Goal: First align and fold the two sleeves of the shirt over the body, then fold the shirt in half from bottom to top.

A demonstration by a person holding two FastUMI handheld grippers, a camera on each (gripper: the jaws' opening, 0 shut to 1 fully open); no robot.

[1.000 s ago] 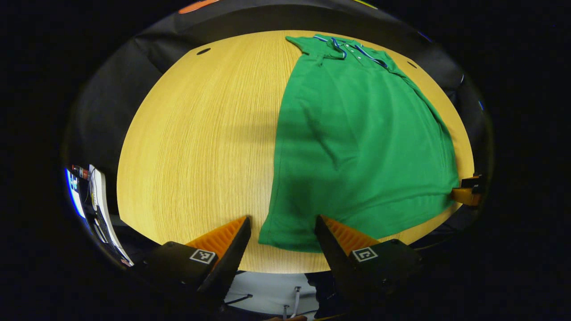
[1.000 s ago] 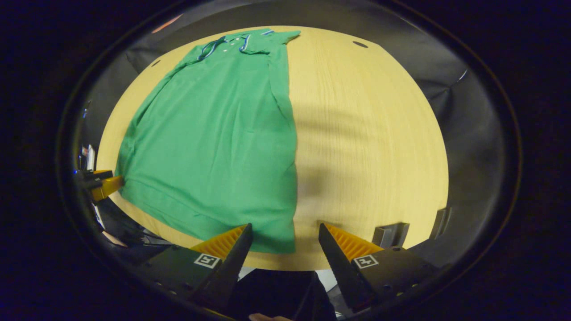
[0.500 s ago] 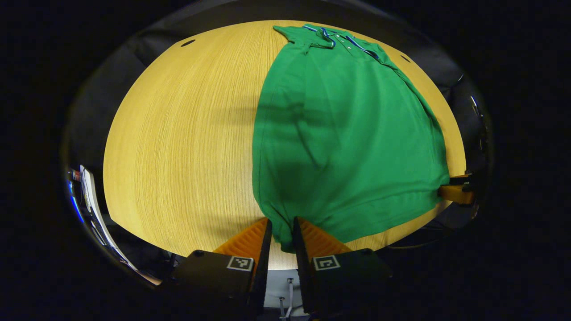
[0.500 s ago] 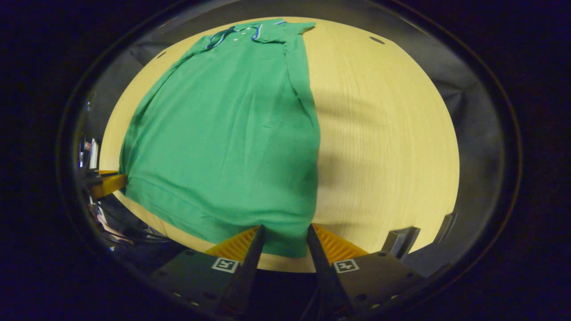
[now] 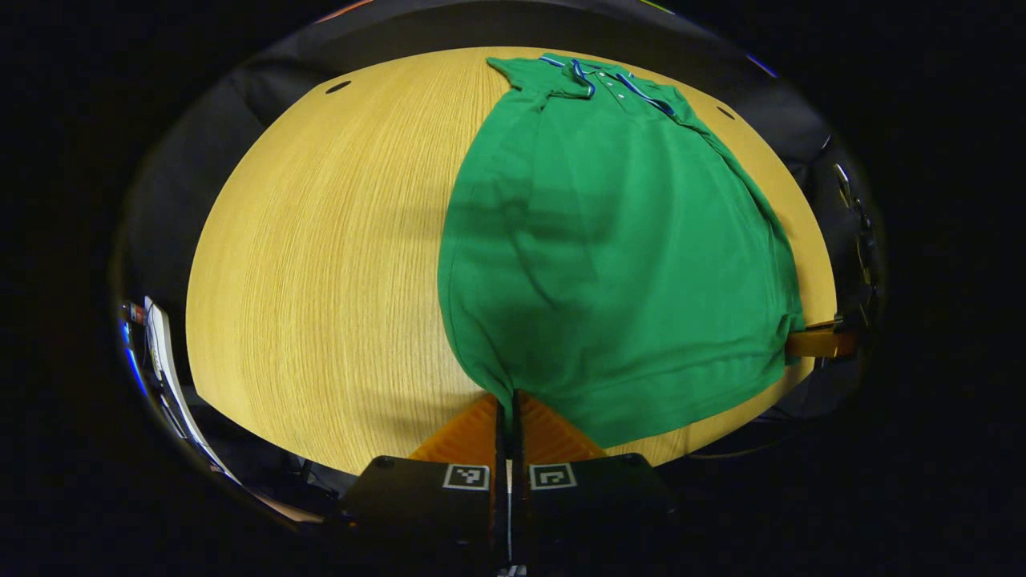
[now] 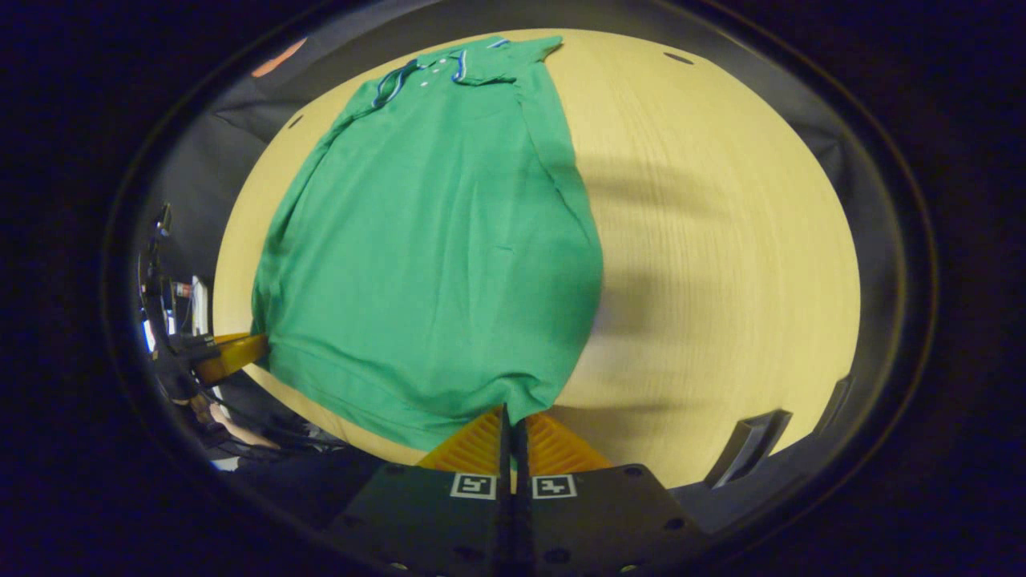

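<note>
1. Left gripper (image 5: 506, 401) fingers pinch the green shirt (image 5: 609, 240) at a bottom hem corner on the wooden desk (image 5: 321, 240).
2. Right gripper (image 6: 513, 417) fingers pinch the opposite hem corner; a dark bracket (image 6: 749, 445) sits at the desk's edge.

Left gripper view: camera low at the table's (image 5: 321, 264) near edge, facing forward along the shirt (image 5: 609, 240) toward its collar — shirt right of centre. Right gripper view: same near edge, other hem corner, shirt (image 6: 433, 240) left. Both share shirt and tabletop (image 6: 721, 240).
</note>
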